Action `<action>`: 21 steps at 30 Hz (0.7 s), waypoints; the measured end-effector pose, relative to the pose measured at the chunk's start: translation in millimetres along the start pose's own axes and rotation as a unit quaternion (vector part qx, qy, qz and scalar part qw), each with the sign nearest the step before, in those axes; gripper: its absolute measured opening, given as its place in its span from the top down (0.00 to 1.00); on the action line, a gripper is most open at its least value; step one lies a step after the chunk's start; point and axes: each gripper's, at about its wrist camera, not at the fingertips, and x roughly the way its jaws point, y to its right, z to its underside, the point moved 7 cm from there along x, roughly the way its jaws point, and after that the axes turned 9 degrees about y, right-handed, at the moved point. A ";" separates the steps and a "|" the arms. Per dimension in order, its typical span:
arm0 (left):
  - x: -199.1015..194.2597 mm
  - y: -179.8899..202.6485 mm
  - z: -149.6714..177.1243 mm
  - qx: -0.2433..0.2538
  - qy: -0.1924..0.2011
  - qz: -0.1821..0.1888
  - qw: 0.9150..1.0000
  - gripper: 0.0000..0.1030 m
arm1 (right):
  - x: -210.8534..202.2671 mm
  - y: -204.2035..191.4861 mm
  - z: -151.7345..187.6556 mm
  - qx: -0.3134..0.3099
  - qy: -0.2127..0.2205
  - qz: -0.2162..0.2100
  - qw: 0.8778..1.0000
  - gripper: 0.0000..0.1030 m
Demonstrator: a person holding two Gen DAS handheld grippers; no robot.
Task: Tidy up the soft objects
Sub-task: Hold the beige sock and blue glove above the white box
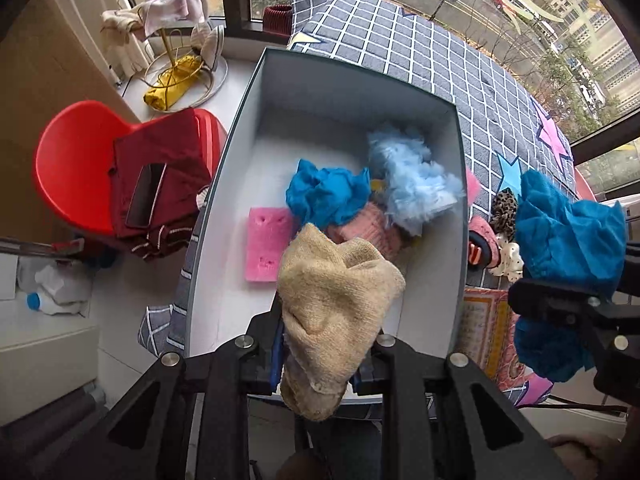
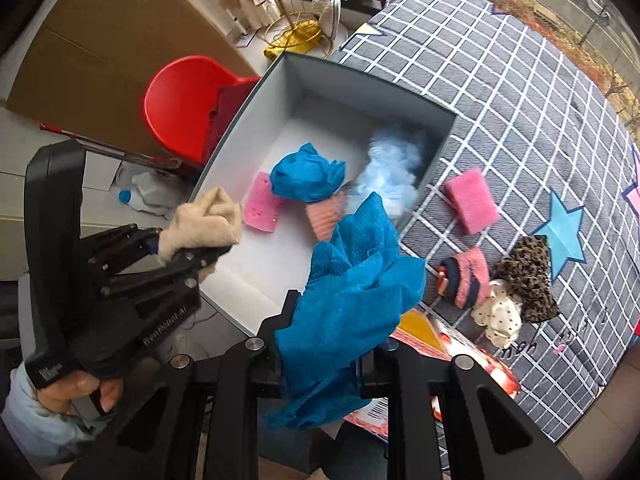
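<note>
- Beige knit cloth (image 1: 336,312) fills the foreground of the left wrist view, pinched in the left gripper (image 1: 320,360); the cloth covers both fingertips, so their contact faces cannot be made out.
- Same view: the cloth hangs over the near end of the white box (image 1: 256,92). Inside lie a pink sponge (image 1: 266,244), a crumpled blue cloth (image 1: 324,194), a pale blue fluffy item (image 1: 412,184) and a pink knit piece (image 1: 372,232), the last largely hidden under its neighbours.
- At the right edge, the right gripper (image 1: 568,300) appears only in part, clamped on a second blue cloth (image 1: 568,232); the items behind it on the checked blanket (image 1: 400,48) are mostly blocked.
- Right wrist view: the right gripper (image 2: 324,356) is closed on the second blue cloth (image 2: 352,288), which drapes over its fingertips and masks the box's near right corner.
- This view alone shows clearly the second pink sponge (image 2: 472,200), the pink-and-navy knit item (image 2: 468,278), the leopard-print piece (image 2: 528,280) and the cream dotted piece (image 2: 500,316), all on the blanket outside the box.
- It also shows the left gripper (image 2: 196,248) from the side, gripping the beige cloth (image 2: 208,220) above the box's left rim.
</note>
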 end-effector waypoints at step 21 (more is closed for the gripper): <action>22.6 -4.1 10.6 0.003 -0.028 -0.020 0.999 0.75 | 29.7 -14.5 5.6 0.002 -0.033 -0.011 0.999 0.78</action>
